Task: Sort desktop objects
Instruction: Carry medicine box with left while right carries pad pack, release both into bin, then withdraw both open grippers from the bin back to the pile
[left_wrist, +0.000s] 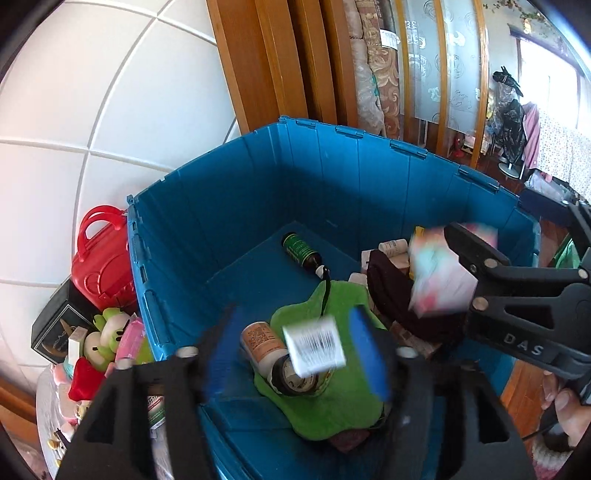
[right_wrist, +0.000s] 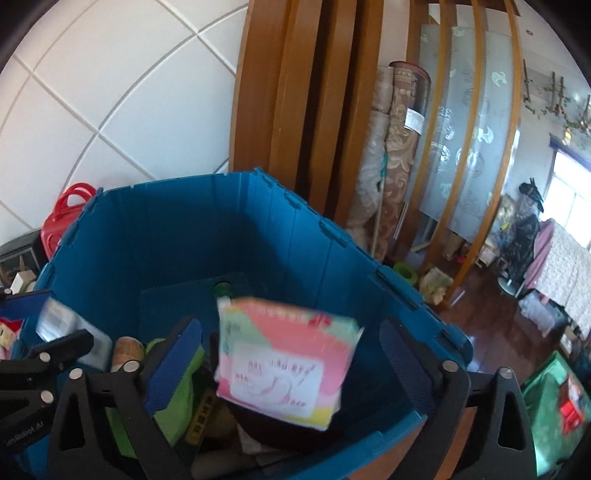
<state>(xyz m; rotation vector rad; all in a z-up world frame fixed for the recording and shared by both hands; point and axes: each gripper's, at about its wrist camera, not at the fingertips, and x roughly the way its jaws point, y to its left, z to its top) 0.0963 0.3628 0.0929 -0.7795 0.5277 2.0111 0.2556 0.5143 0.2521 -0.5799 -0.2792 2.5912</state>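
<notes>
A large blue crate (left_wrist: 332, 129) (right_wrist: 177, 184) fills both views. In the left wrist view, a small white box with a barcode (left_wrist: 314, 345) is blurred in mid-air between my left gripper's blue pads (left_wrist: 369, 354), touching neither clearly. My left gripper (left_wrist: 295, 354) stands open above the crate. A pink and green pack (right_wrist: 284, 358) (left_wrist: 439, 273) hangs blurred between the wide-open fingers of my right gripper (right_wrist: 291, 365), free of both pads. Inside the crate lie a green cloth (left_wrist: 332, 406), a dark green bottle (left_wrist: 301, 251), a tube (left_wrist: 262, 343) and a black item (left_wrist: 391, 295).
Left of the crate are a red toy suitcase (left_wrist: 103, 258), a green frog plush (left_wrist: 110, 332) and a black box (left_wrist: 55, 325). A white tiled wall and wooden door frame (right_wrist: 295, 92) stand behind. A green bag (right_wrist: 554, 406) sits at the lower right.
</notes>
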